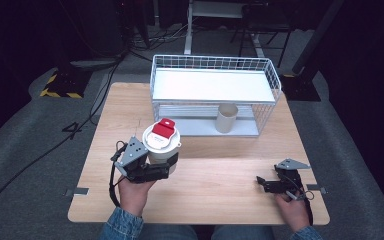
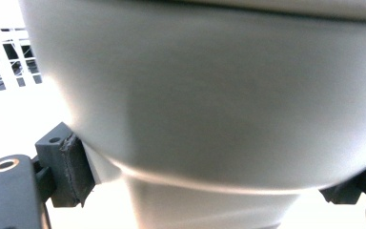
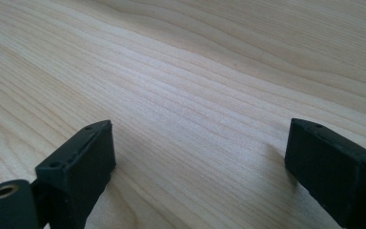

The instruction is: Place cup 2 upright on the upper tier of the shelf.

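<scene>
Nearest you, your right hand (image 1: pixel 294 210) rests close to the front edge of the worktop (image 1: pixel 215 190), toward its right corner. Your right gripper (image 1: pixel 269 183) lies low over the wood, pointing left across the board. In the right gripper view its jaws stand wide apart with nothing between them, only bare wood grain running ahead.

Your left hand (image 1: pixel 132 192) sits near the front edge on the left side, and your left gripper (image 1: pixel 161 165) points away from you. Its jaws are closed around the lower body of a white container (image 1: pixel 162 145) with a red lid flap (image 1: pixel 163 130) on top. In the left gripper view the container (image 2: pixel 209 105) looms right against the camera, and the jaw pad (image 2: pixel 74 167) at the left presses its narrower lower part; whether its base touches the worktop you cannot tell.

Between your two grippers a broad stretch of worktop lies open, and the strip ahead of the container is also bare.

Farther off, a white wire basket rack (image 1: pixel 270 80) stands across the far edge of the worktop. A pale paper cup (image 1: pixel 226 118) stands upright on its lower level, under the white shelf (image 1: pixel 210 85). Beyond the far edge lies grey floor (image 1: pixel 25 130) with cables (image 1: pixel 40 155).
</scene>
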The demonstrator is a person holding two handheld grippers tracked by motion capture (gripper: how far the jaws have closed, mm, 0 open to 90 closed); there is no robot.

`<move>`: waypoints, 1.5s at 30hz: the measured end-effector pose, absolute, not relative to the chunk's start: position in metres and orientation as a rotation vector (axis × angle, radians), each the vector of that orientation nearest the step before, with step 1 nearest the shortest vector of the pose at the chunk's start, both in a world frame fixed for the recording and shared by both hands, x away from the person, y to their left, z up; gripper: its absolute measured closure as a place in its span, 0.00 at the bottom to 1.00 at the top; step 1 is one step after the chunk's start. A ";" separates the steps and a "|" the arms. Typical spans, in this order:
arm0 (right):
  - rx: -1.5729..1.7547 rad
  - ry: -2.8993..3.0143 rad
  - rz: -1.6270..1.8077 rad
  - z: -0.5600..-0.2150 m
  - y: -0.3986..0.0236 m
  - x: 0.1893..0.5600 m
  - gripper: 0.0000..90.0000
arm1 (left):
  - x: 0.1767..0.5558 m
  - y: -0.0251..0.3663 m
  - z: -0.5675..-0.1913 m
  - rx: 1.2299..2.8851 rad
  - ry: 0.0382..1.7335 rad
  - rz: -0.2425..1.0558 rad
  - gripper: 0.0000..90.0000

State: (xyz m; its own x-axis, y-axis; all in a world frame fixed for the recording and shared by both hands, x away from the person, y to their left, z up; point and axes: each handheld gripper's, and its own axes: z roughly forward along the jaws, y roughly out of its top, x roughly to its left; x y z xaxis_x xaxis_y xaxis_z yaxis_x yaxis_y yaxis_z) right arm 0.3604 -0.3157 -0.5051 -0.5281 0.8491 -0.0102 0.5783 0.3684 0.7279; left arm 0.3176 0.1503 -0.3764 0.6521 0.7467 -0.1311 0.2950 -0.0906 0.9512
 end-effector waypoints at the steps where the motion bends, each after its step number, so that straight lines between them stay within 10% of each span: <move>1: 1.244 2.250 0.964 -0.505 -0.316 0.360 0.11 | 0.318 0.150 -0.375 1.668 0.859 0.467 0.14; 45: 1.245 2.249 0.964 -0.505 -0.316 0.360 0.11 | 0.391 0.123 -0.280 1.644 0.771 0.474 0.14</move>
